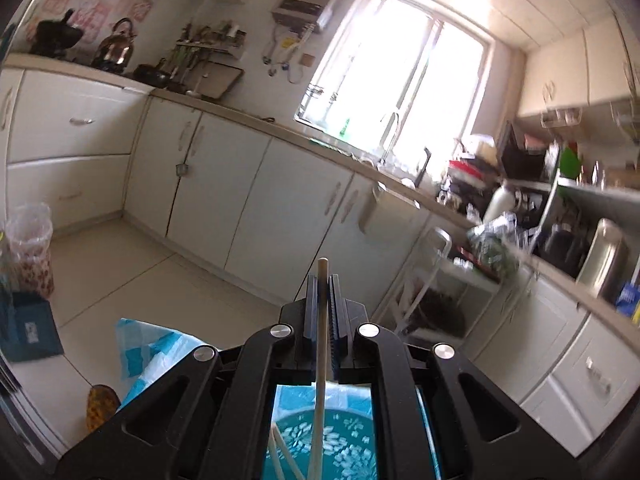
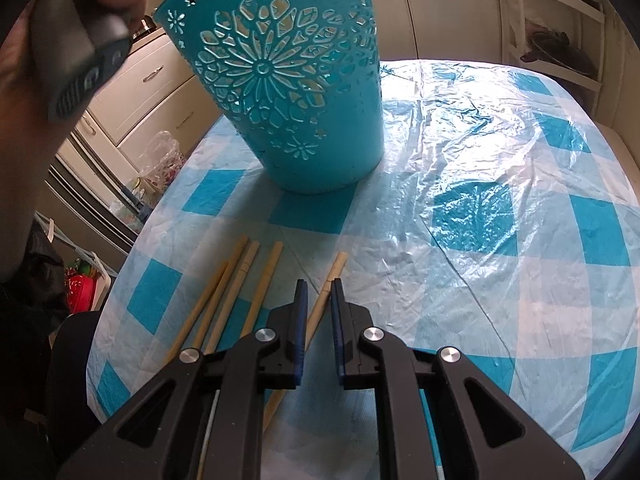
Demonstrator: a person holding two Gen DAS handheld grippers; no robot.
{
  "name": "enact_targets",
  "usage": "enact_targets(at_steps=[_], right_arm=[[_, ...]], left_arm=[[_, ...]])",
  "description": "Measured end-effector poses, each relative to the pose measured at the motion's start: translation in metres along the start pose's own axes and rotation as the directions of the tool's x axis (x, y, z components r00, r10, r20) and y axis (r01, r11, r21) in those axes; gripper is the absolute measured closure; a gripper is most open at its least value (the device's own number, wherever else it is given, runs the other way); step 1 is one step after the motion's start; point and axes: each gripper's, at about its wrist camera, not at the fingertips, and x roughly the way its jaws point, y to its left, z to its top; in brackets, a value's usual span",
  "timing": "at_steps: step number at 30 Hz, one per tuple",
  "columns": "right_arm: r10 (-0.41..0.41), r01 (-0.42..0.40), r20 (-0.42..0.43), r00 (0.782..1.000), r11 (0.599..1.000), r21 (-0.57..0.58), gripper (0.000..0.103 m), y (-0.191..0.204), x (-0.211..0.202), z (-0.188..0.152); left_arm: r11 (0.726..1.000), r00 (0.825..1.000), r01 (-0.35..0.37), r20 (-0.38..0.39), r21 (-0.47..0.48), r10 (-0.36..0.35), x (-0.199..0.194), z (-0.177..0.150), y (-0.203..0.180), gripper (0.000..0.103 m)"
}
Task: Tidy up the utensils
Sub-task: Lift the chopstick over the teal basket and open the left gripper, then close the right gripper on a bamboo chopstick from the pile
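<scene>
Chopstick [image 1: 322, 320] — I am gripping it in the left gripper [image 1: 322, 280], above the teal basket [image 2: 288, 92]; a few sticks are already lying inside. Five chopsticks [image 2: 224, 300] are waiting on the checked tablecloth [image 2: 480, 200]. Right gripper [image 2: 319, 286] — I am hovering it nearly closed over one, grasping nothing.
</scene>
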Motion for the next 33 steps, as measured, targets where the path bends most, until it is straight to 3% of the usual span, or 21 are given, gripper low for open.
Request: enact_targets(at_steps=[4,6,8,10,14,17,21,25,29,33], right_arm=[[0.008,-0.008,-0.007,1.0,1.0,-0.002,0.091,-0.001,0.001,0.002],[0.018,-0.018,-0.009,1.0,1.0,0.004,0.091,-0.003,0.001,0.002],[0.029,-0.029,-0.01,1.0,0.999,0.016,0.091,-0.005,0.0,0.002],[0.049,-0.049,-0.013,0.999,0.998,0.04,0.091,-0.01,0.0,0.002],[0.053,-0.052,-0.014,0.998,0.997,0.058,0.091,-0.011,-0.002,0.002],[-0.006,0.006,-0.013,1.0,1.0,0.012,0.091,0.0,-0.002,0.001],[-0.075,0.075,-0.032,0.997,0.997,-0.01,0.091,0.008,-0.004,0.0],[-0.126,0.126,-0.018,0.992,0.992,-0.008,0.091,0.013,-0.006,-0.006],[-0.223,0.223,0.004,0.975,0.969,-0.107,0.091,0.032,-0.003,-0.009],[-0.209,0.209,0.008,0.978,0.975,-0.078,0.093,0.03,-0.005,-0.012]], left_arm=[[0.997,0.999,-0.007,-0.053,0.081,0.011,-0.006,-0.018,-0.002,0.097],[0.992,0.996,-0.021,-0.089,0.124,0.033,-0.01,-0.025,-0.001,0.088],[0.988,0.994,-0.04,-0.092,0.147,0.054,-0.021,-0.028,0.006,0.053],[0.984,0.994,-0.088,-0.047,0.153,0.096,-0.04,-0.032,0.016,0.034],[0.974,0.984,-0.177,0.015,0.139,0.177,-0.078,-0.04,0.048,0.017],[0.964,0.971,-0.237,-0.007,0.121,0.239,-0.09,-0.058,0.077,0.011],[0.954,0.951,-0.273,-0.118,0.128,0.288,-0.083,-0.089,0.106,0.01],[0.957,0.939,-0.254,-0.198,0.142,0.279,-0.074,-0.109,0.115,0.01],[0.956,0.935,-0.228,-0.233,0.186,0.268,-0.069,-0.12,0.111,0.009],[0.961,0.927,-0.21,-0.276,0.179,0.254,-0.064,-0.128,0.11,0.009]])
